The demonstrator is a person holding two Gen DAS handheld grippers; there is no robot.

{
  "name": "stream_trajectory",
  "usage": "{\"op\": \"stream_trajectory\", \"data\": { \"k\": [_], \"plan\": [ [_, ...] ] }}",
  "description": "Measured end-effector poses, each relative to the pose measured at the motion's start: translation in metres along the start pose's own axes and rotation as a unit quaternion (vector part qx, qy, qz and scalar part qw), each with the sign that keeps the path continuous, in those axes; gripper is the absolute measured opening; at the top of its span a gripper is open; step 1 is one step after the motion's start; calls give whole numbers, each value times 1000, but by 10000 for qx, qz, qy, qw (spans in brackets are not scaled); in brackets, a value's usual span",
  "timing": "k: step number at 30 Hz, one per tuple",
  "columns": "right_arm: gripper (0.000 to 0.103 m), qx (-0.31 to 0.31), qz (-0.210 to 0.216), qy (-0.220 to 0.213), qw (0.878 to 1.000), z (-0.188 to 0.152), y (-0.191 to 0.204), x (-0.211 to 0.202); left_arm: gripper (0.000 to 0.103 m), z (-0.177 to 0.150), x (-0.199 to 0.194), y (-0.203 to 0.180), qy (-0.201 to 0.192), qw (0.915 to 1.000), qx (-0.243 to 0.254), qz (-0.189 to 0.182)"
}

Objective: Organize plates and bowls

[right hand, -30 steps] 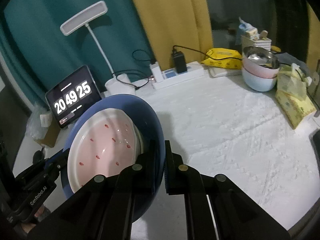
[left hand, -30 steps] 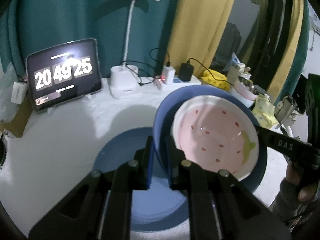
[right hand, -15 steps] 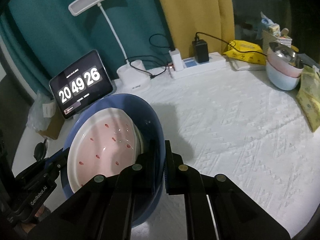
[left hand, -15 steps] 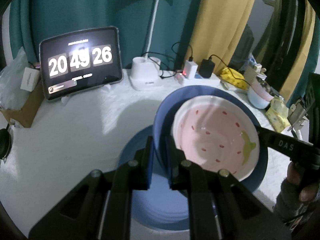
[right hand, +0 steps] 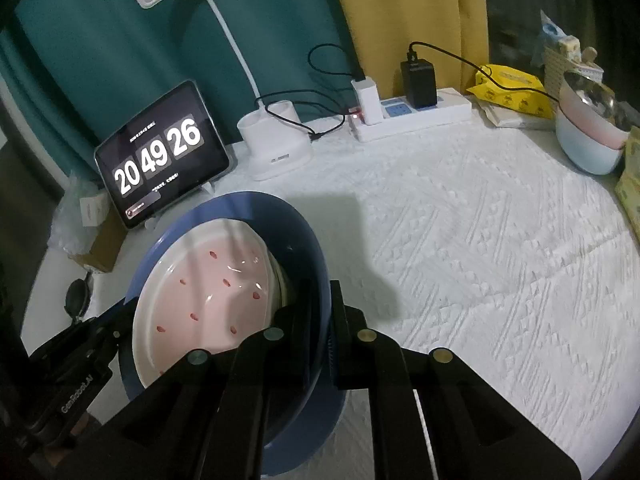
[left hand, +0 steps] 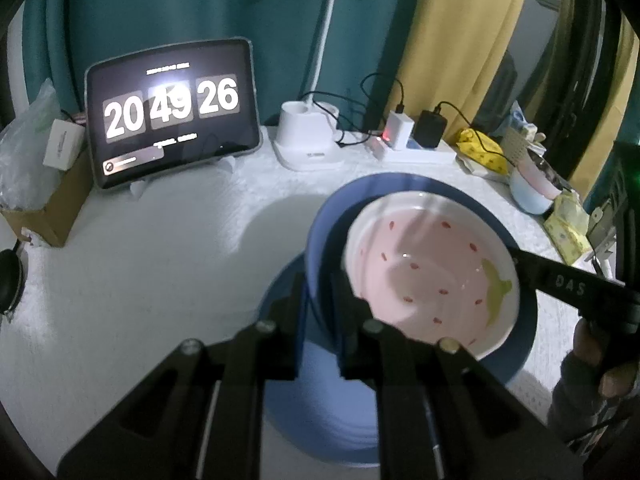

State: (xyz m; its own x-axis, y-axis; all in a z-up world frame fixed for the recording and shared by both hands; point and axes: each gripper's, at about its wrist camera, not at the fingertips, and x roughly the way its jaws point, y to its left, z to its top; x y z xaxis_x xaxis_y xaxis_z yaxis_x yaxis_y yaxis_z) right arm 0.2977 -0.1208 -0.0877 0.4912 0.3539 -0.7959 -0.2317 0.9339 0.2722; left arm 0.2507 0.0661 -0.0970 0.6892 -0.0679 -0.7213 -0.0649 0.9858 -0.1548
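White tablecloth (right hand: 480, 240), both grippers downward

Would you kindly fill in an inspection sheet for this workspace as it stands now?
Surface: white textured tablecloth, bare across the right half.
Job's things: blue bowl with a pink strawberry-pattern bowl nested inside, held above a blue plate; stacked bowls at the far right edge.
Clutter: tablet clock, desk lamp, yellow packets, cardboard box.
Grippers: left gripper shut on the blue bowl's rim; right gripper shut on the opposite rim.
Cables: black leads run from the power strip chargers.
Surroundings: teal and yellow curtains behind.
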Motion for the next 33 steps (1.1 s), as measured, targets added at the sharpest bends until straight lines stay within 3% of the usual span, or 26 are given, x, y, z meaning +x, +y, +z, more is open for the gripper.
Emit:
{"op": "stream_trajectory", "data": {
  "k": [10, 14, 17, 28, 33],
  "plan": [
    [10, -101, -124, -43, 9999, -2, 3, 2, 14, 0, -1, -3, -45, 9999, 64, 148],
    [10, -157, -191, -60, 9997, -2, 3, 1, 16, -3, -5, -12, -195, 9984, 256, 457],
    [10, -185, -224, -50, 9996, -3, 2, -1, 17, -4, -6, -13, -193, 9984, 233, 482],
    [24, -94, -291, 12, 9995, -7, -5, -7, 18, -8, -14, -17, -204, 9980, 238, 556],
    [28, -156, -350, -5, 9993, -10, -5, -10, 25, -9, -18, -18, -238, 9974, 219, 648]
  ]
}}
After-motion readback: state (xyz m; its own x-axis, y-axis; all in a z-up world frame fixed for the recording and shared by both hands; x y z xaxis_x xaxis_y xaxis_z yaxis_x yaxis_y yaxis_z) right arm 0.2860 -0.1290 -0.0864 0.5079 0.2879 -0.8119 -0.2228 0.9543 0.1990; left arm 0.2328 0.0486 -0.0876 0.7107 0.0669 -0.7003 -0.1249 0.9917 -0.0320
